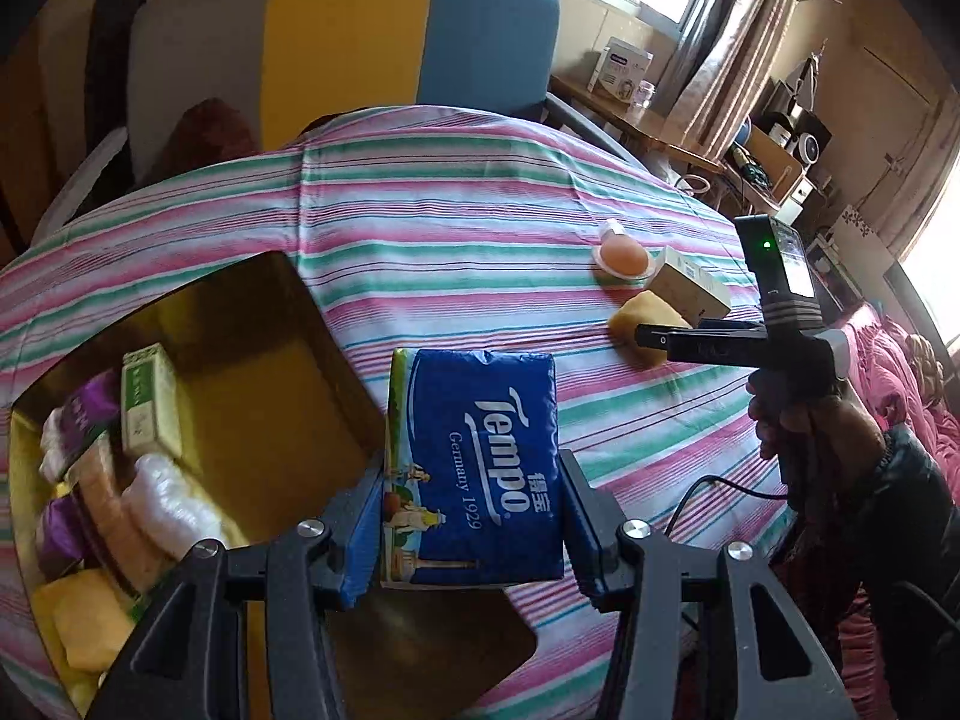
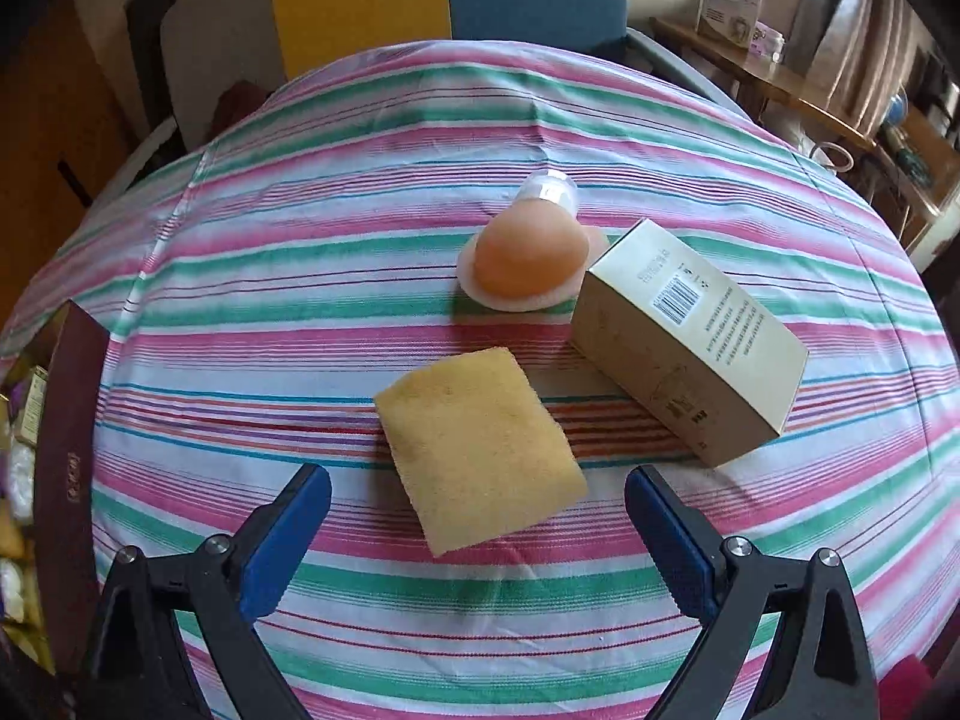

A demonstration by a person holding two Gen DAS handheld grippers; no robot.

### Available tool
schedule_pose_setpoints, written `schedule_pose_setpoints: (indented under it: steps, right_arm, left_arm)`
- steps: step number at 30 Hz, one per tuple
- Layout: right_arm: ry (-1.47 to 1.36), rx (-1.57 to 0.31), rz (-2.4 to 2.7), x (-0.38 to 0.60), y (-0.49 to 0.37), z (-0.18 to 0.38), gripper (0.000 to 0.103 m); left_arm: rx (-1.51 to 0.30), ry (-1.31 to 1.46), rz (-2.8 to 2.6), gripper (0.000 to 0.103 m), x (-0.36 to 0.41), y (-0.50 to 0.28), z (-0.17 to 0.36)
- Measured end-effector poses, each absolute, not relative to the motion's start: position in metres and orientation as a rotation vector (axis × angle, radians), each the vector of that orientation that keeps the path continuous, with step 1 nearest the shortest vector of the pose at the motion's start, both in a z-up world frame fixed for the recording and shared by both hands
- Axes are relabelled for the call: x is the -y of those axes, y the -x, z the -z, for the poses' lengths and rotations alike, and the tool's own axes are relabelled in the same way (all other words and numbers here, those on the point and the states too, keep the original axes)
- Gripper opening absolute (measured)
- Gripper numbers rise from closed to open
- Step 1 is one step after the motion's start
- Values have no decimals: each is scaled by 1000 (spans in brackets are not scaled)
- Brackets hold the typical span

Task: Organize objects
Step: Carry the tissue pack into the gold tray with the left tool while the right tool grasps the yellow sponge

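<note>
My left gripper (image 1: pixel 471 546) is shut on a blue Tempo tissue pack (image 1: pixel 480 462), held upright above the striped cloth beside the right wall of a brown box (image 1: pixel 336 354). That box holds a green carton (image 1: pixel 147 405), white and purple packets and yellow sponges. My right gripper (image 2: pixel 477 531) stands open just above the cloth, with the near end of a yellow sponge (image 2: pixel 480 450) between its fingers, not pressed. Beyond the sponge lie a peach jelly cup (image 2: pixel 528 261) and a gold carton (image 2: pixel 690 342). The left wrist view shows the right gripper (image 1: pixel 651 339) over the sponge (image 1: pixel 645 315), held by a hand (image 1: pixel 798 420).
The striped cloth (image 2: pixel 300 276) covers a round table. The brown box's edge (image 2: pixel 69 420) shows at the left of the right wrist view. A grey, yellow and blue chair back (image 1: pixel 342 42) stands behind the table. A wooden shelf (image 1: pixel 636 114) with a white box is at the back right.
</note>
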State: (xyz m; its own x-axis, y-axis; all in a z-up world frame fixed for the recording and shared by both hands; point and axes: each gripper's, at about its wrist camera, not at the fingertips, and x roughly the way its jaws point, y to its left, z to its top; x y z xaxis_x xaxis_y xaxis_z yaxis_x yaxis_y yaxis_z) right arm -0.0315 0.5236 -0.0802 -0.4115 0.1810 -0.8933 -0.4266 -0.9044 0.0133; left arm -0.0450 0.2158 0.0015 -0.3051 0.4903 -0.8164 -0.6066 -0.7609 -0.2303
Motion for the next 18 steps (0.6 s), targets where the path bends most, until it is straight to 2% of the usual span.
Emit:
schedule_pose_setpoints:
  steps: [4, 6, 8, 13, 18]
  right_arm:
    - [1440, -268, -2366, -523, 38, 85, 97]
    - [1472, -240, -2383, -519, 41, 89, 67]
    - [1479, -169, -2359, -516, 39, 91, 60]
    - [1482, -210, -2352, -521, 37, 91, 58]
    - [1480, -248, -2348, -524, 35, 91, 58]
  left_arm:
    - [-52, 1284, -2151, 53, -164, 42, -3]
    - [3, 1297, -2188, 53, -137, 40, -4]
    - [68, 1315, -2240, 53, -105, 37, -5]
    - [244, 1345, -2385, 52, -25, 29, -9]
    - [321, 1390, -2432, 52, 9, 22, 1]
